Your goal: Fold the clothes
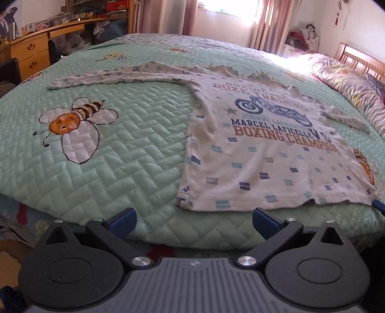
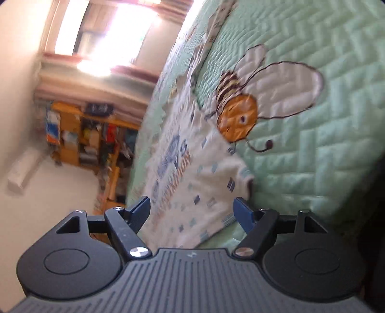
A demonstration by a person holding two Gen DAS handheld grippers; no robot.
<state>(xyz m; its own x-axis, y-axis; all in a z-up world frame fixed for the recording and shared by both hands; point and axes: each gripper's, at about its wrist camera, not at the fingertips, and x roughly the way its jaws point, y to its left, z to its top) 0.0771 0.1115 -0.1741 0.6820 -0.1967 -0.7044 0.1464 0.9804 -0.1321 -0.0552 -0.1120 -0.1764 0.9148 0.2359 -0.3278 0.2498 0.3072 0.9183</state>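
Note:
A white long-sleeved shirt [image 1: 264, 149] with a motorcycle print and "BOXING CHAMPION" lettering lies flat on a green quilted bedspread [image 1: 120, 154], one sleeve [image 1: 108, 78] stretched out to the left. My left gripper [image 1: 193, 220] is open and empty, just before the shirt's bottom hem. My right gripper [image 2: 192, 211] is open, rolled on its side, its fingers either side of the hem near the shirt's [image 2: 192, 173] bottom right corner. A blue fingertip of it [image 1: 379, 205] shows at the right edge of the left wrist view.
The bedspread carries bee pictures [image 1: 74, 125]. A folded patterned duvet [image 1: 349, 84] and a wooden headboard [image 1: 361, 60] lie at the right. A wooden desk with drawers [image 1: 31, 53] stands at the left. Curtains and a bright window [image 1: 228, 9] are at the back.

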